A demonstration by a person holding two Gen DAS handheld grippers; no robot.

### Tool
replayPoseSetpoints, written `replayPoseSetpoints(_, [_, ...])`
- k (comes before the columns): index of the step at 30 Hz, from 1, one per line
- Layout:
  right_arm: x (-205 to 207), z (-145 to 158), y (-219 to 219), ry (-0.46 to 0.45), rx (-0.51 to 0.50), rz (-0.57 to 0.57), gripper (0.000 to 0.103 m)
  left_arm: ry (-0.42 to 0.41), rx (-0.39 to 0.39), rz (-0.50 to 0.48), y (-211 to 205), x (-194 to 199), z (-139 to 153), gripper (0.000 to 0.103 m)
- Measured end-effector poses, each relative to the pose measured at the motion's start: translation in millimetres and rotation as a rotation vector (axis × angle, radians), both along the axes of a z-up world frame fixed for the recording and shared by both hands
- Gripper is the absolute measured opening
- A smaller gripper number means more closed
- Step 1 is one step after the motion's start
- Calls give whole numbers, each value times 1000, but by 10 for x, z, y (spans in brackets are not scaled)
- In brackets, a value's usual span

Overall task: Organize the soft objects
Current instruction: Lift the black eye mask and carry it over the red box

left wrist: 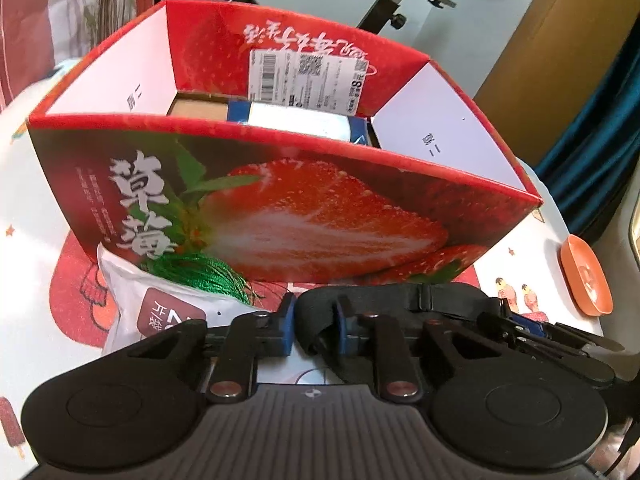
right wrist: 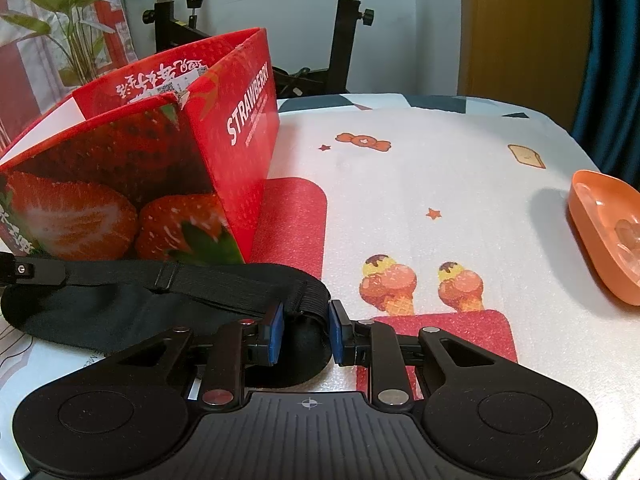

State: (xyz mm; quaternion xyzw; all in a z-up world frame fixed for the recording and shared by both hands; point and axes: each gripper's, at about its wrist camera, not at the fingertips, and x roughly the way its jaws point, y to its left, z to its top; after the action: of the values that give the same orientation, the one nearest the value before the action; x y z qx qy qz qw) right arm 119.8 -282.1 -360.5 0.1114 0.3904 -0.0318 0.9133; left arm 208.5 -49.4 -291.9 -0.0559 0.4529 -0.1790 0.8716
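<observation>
A black sleep mask (right wrist: 120, 304) with an elastic strap lies in front of the open red strawberry box (left wrist: 280, 216). My left gripper (left wrist: 314, 326) is shut on the mask's left end (left wrist: 320, 312). My right gripper (right wrist: 306, 330) is shut on its right end, at the strap. The mask stretches between them, at the box's near wall (right wrist: 120, 184). Inside the box I see a white and blue packet (left wrist: 300, 120) and a brown item (left wrist: 198, 110). A white pouch (left wrist: 160, 304) and a bundle of green cord (left wrist: 200, 276) lie left of my left gripper.
An orange dish (right wrist: 608, 236) sits at the table's right edge; it also shows in the left wrist view (left wrist: 586, 276). The table has a printed white cover (right wrist: 440, 184). An exercise bike (right wrist: 344, 40) and a plant (right wrist: 76, 20) stand behind the table.
</observation>
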Motion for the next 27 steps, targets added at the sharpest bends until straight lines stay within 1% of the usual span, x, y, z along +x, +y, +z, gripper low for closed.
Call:
replayPoseSetpoints(2, [0,2,-13,0,8,0,22,-20,13,-15,-13,-29,26,18])
replayPoseSetpoints(4, [-5,18,-34,-5,27,-4,15,-38,23,-22,-20,-51,61,15])
replayPoseSetpoints(5, [-14,33,-49,-12,42,-6,13,-54,32,-23,-21,-64,87,15])
replayPoseSetpoints(7, [-51,89,-74,-42,71,-3,10,-78,40,-25,-13,-81,142,13])
replayPoseSetpoints(10, [-101,226,-66,-90,70,15,8,-113,36,-34,13,-115,244,12])
replayPoseSetpoints(17, [-212,600,-71,-207,88,30,6,-207,12,-64,90,-209,550,11])
replayPoseSetpoints(21, [-251,788,-83,-255,100,39,6,-243,-25,-56,192,-248,725,11])
replayPoseSetpoints(27, [-307,1101,-8,-335,94,83,6,-292,-71,-21,334,-309,941,11])
